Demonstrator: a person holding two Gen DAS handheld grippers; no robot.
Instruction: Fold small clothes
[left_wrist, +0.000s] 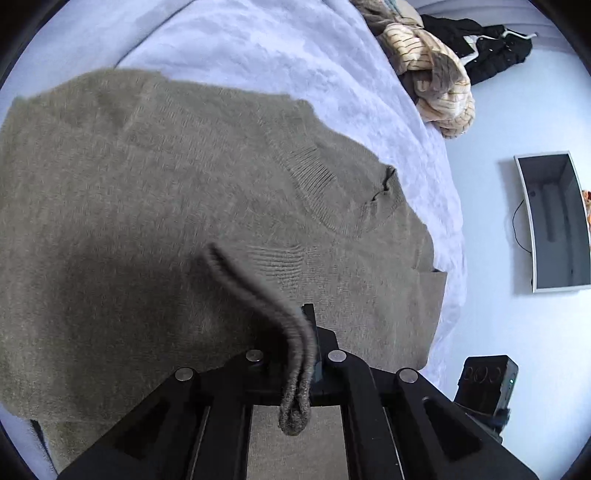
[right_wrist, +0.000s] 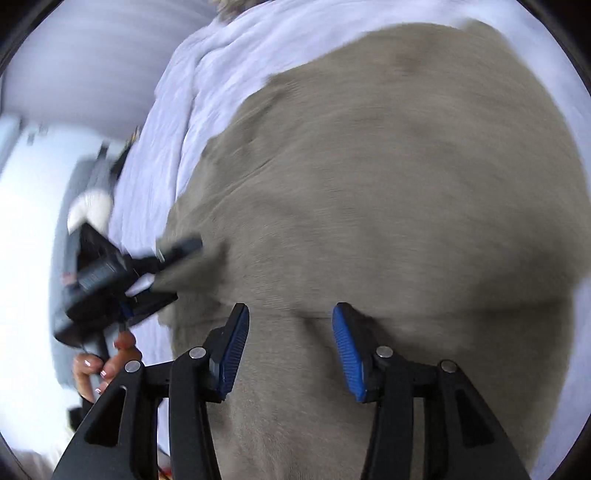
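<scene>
Left gripper jaws clamped on the sweater hem, right gripper jaws apart above it; folding barely begun.

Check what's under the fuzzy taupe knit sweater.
The fuzzy taupe knit sweater lies spread on a pale lavender plush blanket, which shows past its edges. Whatever is directly beneath its middle is covered. The left gripper pinches a ribbed edge; the right gripper hangs open above.

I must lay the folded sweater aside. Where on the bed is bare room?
Bare blanket lies beyond the sweater, up to the clothes pile. A strip also runs along its edge beside the left gripper. The pile's corner is crowded.
</scene>
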